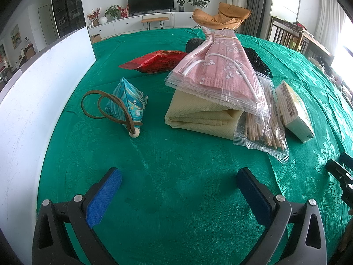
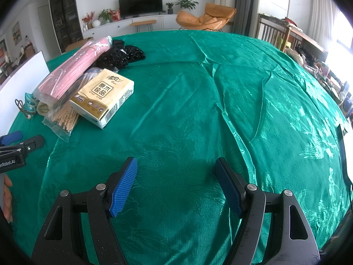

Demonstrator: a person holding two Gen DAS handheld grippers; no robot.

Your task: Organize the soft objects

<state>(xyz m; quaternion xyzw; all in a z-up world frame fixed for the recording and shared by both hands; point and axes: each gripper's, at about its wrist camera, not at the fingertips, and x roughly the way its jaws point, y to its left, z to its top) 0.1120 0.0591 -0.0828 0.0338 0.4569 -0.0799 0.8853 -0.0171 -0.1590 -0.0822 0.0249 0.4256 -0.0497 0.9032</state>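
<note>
A pile lies on the green tablecloth (image 1: 176, 176). A pink face mask pack (image 1: 220, 70) rests on a folded beige cloth (image 1: 198, 112). A clear bag of cotton swabs (image 1: 264, 128) and a tissue pack (image 1: 293, 110) lie to their right. A black lacy item (image 1: 257, 59) sits behind. A blue pouch with a brown cord (image 1: 128, 103) and a red foil bag (image 1: 156, 61) lie to the left. My left gripper (image 1: 178, 190) is open and empty, short of the pile. My right gripper (image 2: 176, 185) is open and empty over bare cloth; the tissue pack (image 2: 103, 95) lies to its far left.
A white board (image 1: 33, 101) stands along the table's left edge. The cloth has wrinkles (image 2: 220, 77) across the right half. Beyond the table are an orange chair (image 2: 205, 17), a TV stand and wooden chairs (image 2: 286, 35). The left gripper's body shows in the right wrist view (image 2: 19, 148).
</note>
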